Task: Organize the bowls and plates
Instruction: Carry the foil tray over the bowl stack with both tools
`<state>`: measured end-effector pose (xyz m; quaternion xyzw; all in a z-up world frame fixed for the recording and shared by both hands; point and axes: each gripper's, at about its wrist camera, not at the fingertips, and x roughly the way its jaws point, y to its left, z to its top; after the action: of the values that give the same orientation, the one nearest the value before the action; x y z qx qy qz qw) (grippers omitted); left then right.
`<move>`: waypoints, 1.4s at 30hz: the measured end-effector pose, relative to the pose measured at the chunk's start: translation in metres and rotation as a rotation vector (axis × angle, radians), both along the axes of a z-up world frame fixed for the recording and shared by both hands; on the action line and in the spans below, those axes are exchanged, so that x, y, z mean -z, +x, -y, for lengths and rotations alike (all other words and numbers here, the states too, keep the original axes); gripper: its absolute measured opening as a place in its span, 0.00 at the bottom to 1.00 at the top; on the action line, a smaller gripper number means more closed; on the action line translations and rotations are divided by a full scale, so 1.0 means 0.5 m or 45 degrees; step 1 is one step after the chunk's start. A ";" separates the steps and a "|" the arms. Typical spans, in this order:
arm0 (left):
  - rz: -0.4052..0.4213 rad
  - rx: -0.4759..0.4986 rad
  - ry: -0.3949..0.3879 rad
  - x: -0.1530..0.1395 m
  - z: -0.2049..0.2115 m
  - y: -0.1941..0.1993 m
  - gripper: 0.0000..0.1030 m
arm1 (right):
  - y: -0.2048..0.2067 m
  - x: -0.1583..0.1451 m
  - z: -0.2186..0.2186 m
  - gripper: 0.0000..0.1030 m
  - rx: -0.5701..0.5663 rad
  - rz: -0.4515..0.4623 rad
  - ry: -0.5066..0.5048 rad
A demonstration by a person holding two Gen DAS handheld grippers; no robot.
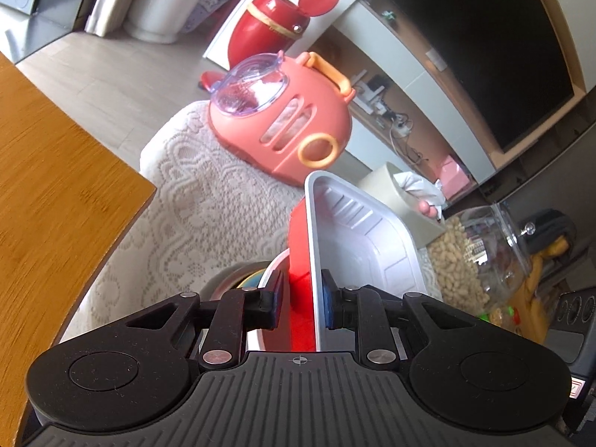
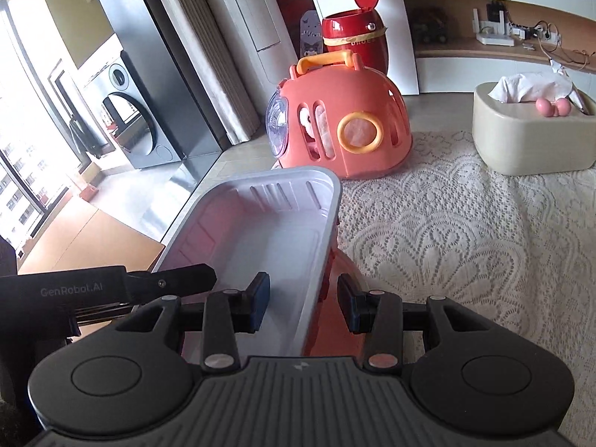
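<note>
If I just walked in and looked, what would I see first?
First you'd see the rectangular tray, white inside and red outside, tilted up in the middle, with the left gripper pinching one rim and the right gripper straddling the other. Just behind it on the cream lace tablecloth sits a coral-pink plastic carrier with an orange handle and clear bubble window. Behind that stands a shiny red bin with its round lid flipped open.
</note>
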<state>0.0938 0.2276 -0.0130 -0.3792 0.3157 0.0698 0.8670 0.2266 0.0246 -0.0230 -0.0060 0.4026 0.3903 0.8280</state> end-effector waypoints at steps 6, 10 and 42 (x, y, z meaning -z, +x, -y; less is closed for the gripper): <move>0.050 -0.006 0.003 -0.032 0.005 -0.026 0.26 | -0.015 -0.008 0.026 0.39 0.003 0.019 0.017; 0.040 0.045 -0.007 -0.034 0.023 -0.022 0.27 | -0.033 -0.028 0.056 0.39 -0.006 0.015 0.077; -0.008 0.011 -0.059 -0.013 0.020 -0.024 0.25 | -0.057 -0.036 0.070 0.41 -0.022 0.011 0.107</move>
<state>0.0816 0.2176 -0.0063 -0.3975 0.3217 0.0602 0.8572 0.1982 -0.0104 -0.0051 0.0236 0.3825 0.4139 0.8257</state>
